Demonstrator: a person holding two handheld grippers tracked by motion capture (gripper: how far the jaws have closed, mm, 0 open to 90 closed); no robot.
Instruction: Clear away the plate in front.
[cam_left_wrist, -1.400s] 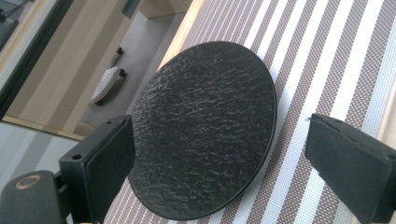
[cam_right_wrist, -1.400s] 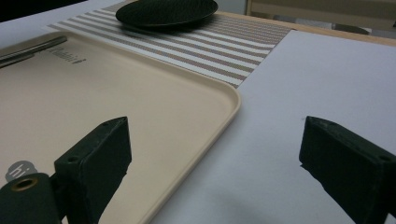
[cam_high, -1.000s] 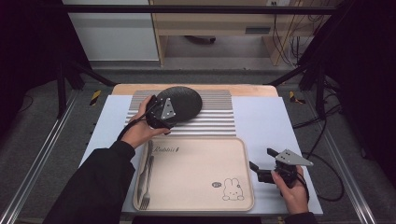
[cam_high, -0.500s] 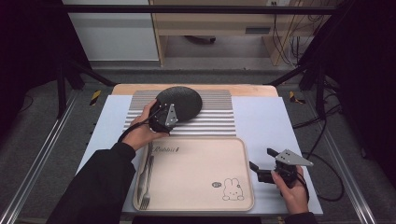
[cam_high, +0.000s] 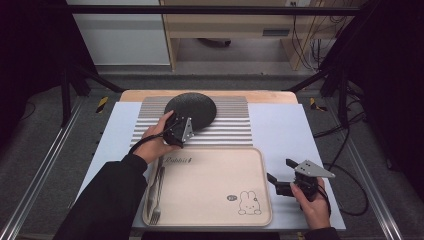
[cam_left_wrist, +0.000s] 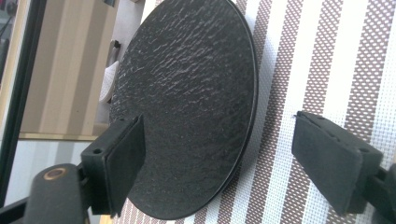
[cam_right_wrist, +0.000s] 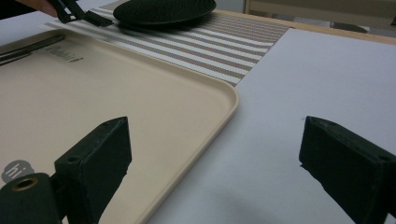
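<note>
A black textured round plate (cam_high: 190, 109) lies on the striped mat (cam_high: 230, 125) at the back of the table. My left gripper (cam_high: 176, 125) is at the plate's near-left rim. In the left gripper view the plate (cam_left_wrist: 187, 107) has its rim between the jaws of the left gripper (cam_left_wrist: 215, 149). The jaws have just been closing, but the pads stand apart from the rim, so the gripper is open. My right gripper (cam_high: 281, 171) hovers open beside the tray's right edge, with nothing in the right gripper (cam_right_wrist: 215, 140).
A beige tray (cam_high: 210, 215) with a rabbit print fills the near middle of the table. A fork (cam_high: 156, 195) and another utensil lie along its left side. Pale table cover (cam_high: 290, 130) lies bare right of the mat. The table's wooden back edge is just behind the plate.
The left gripper has slid from over the plate toward its near rim and sunk a little, and its jaws stand narrower. The right gripper has stayed where it was.
</note>
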